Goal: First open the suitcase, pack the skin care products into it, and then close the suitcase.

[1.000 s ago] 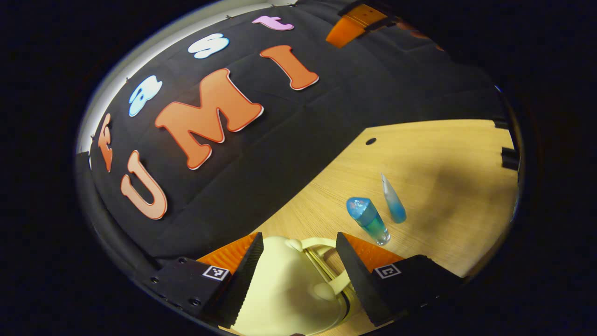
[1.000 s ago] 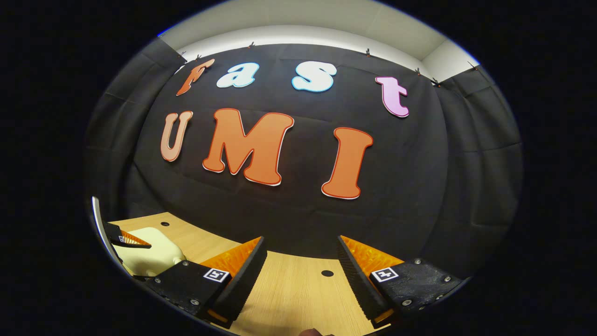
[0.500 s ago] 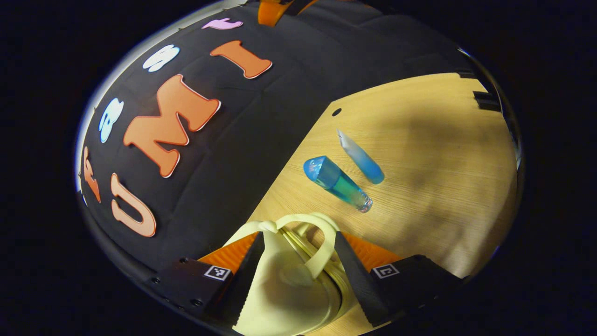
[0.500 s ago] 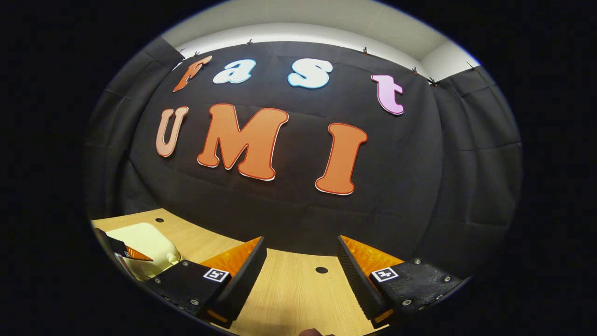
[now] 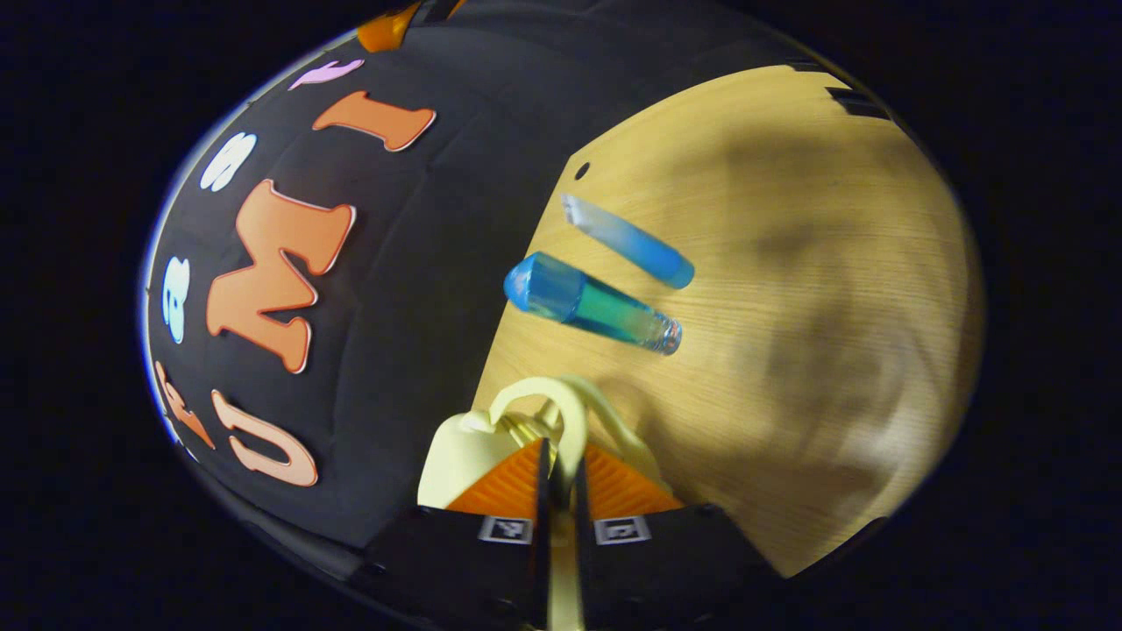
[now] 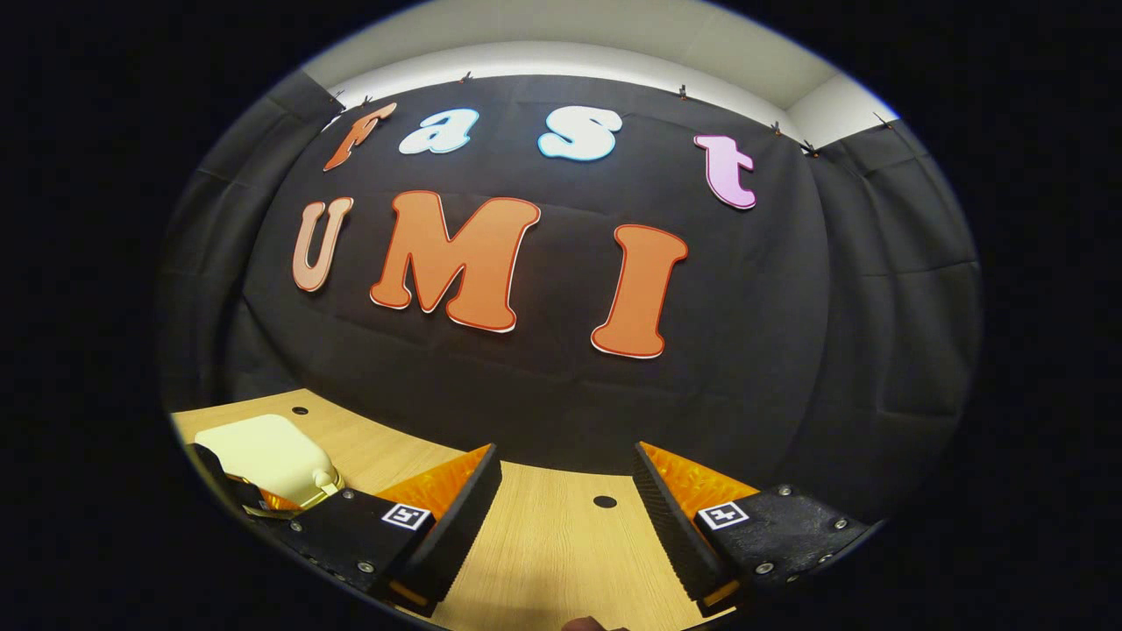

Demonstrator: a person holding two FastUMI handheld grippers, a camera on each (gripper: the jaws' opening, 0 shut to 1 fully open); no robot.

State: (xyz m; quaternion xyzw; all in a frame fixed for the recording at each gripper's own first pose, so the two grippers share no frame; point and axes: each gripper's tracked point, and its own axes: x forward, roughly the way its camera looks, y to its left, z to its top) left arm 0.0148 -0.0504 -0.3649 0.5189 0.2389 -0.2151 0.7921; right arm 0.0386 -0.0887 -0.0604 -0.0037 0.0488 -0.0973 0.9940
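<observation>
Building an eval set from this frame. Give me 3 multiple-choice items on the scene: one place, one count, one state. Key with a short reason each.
1. Where do the skin care bottles lie?
A. on the wooden table beyond the suitcase
B. inside the suitcase
C. in the right gripper

2. How many bottles lie there?
A. one
B. two
C. four

3. What is the left gripper doing?
A. open above the table
B. shut on the suitcase handle
C. shut on a bottle

Key:
1 A: the capped bottle and blue tube lie on the wooden table, past the cream suitcase.
2 B: just those two.
3 B: the left gripper fingers pinch the suitcase handle; the right gripper is open.
</observation>
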